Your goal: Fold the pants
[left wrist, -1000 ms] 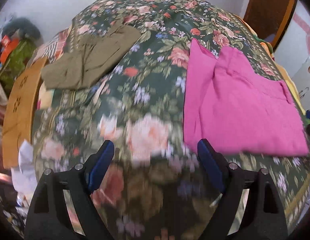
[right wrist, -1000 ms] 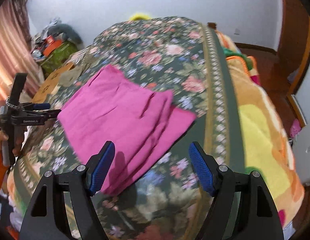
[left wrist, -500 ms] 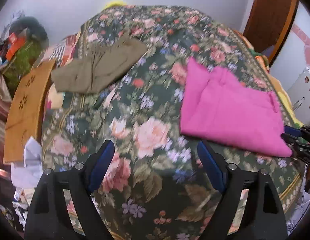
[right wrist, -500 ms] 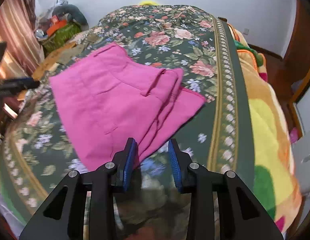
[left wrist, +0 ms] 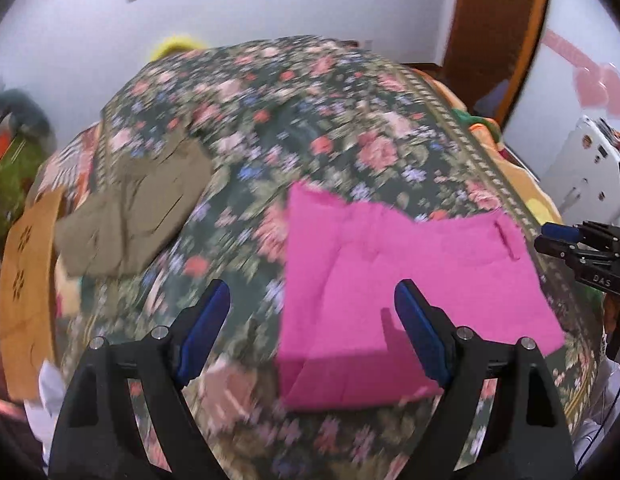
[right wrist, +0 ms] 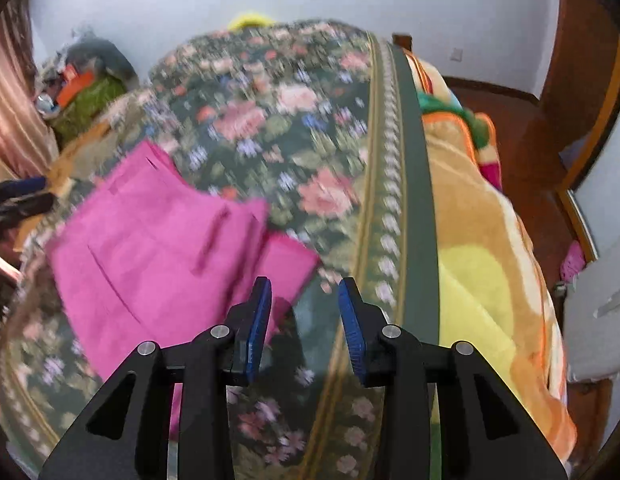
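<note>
The bright pink fabric pants (left wrist: pixel 410 280) lie folded and flat on the dark green floral bedspread (left wrist: pixel 310 128), near its front edge, with one lower corner hanging a little over that edge. The left gripper (left wrist: pixel 312 332) hovers above the near edge of the pants with its blue pads wide apart, and nothing is between them. The right gripper (right wrist: pixel 304 326) is at the near right corner of the pants; its jaws have just been closing and now stand narrow, but only bedspread shows in the gap. A folded olive-brown garment (left wrist: pixel 138 216) lies well apart, on the left side of the bed.
</note>
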A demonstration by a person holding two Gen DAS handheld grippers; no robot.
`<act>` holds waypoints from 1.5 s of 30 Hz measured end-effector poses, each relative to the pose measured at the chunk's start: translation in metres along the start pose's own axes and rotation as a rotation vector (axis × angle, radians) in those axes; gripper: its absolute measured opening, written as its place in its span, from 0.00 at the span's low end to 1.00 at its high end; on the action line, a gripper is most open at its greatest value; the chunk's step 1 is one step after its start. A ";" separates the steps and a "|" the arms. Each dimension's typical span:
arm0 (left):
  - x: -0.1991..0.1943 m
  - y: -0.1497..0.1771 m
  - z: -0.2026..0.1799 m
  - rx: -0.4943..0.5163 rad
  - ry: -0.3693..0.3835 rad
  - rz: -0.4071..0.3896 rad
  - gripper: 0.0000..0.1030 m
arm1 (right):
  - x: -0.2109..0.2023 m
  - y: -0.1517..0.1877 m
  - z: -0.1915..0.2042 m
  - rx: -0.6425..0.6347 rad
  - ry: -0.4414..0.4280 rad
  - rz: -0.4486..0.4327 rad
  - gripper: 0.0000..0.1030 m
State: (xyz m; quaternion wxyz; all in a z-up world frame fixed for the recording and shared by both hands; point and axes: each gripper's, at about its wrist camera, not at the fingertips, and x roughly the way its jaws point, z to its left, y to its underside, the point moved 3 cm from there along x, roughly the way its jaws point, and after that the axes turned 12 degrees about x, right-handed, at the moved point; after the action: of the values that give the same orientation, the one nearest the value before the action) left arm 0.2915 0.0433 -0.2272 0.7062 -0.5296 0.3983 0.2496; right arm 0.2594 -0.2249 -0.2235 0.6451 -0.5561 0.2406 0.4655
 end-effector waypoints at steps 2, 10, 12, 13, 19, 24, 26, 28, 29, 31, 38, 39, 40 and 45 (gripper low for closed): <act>0.013 -0.010 -0.004 0.008 0.041 0.008 0.77 | 0.001 -0.003 0.010 0.001 -0.032 -0.009 0.33; 0.088 -0.025 -0.010 -0.016 0.213 0.140 0.47 | 0.036 -0.006 0.033 -0.016 -0.109 0.023 0.29; 0.094 -0.025 -0.011 -0.023 0.230 0.139 0.42 | 0.037 -0.007 0.033 -0.025 -0.113 0.019 0.24; 0.095 -0.025 -0.013 -0.020 0.239 0.134 0.34 | 0.036 -0.009 0.035 -0.042 -0.105 0.006 0.18; 0.078 -0.027 -0.020 0.036 0.163 0.071 0.18 | 0.027 -0.015 0.045 -0.126 -0.074 -0.067 0.09; 0.054 -0.037 -0.014 0.045 0.099 -0.021 0.17 | 0.027 -0.028 0.051 -0.153 -0.066 -0.114 0.09; 0.058 -0.042 -0.010 0.045 0.091 -0.021 0.17 | 0.030 -0.034 0.049 -0.146 -0.066 -0.116 0.09; 0.071 -0.042 -0.006 0.026 0.097 0.016 0.17 | 0.040 -0.038 0.047 -0.141 -0.061 -0.102 0.09; 0.078 -0.041 -0.005 0.020 0.100 0.036 0.18 | 0.045 -0.038 0.047 -0.141 -0.056 -0.087 0.09; 0.100 -0.036 -0.003 0.013 0.096 0.099 0.24 | 0.060 -0.037 0.045 -0.146 -0.029 -0.050 0.09; 0.074 -0.039 0.010 -0.002 0.075 0.073 0.43 | 0.042 -0.037 0.028 -0.069 -0.011 -0.022 0.22; 0.066 -0.039 0.013 0.008 0.055 0.057 0.44 | 0.037 -0.036 0.028 -0.069 -0.011 -0.025 0.22; 0.054 -0.038 0.015 0.021 0.037 0.042 0.44 | 0.030 -0.034 0.028 -0.067 -0.016 -0.027 0.23; 0.028 -0.019 0.013 0.052 0.043 0.029 0.55 | 0.001 -0.015 0.043 -0.060 -0.099 -0.030 0.38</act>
State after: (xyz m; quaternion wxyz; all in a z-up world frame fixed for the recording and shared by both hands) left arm 0.3258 0.0478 -0.2384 0.7071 -0.5106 0.4274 0.2379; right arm 0.2640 -0.1829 -0.2055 0.6460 -0.5553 0.1859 0.4896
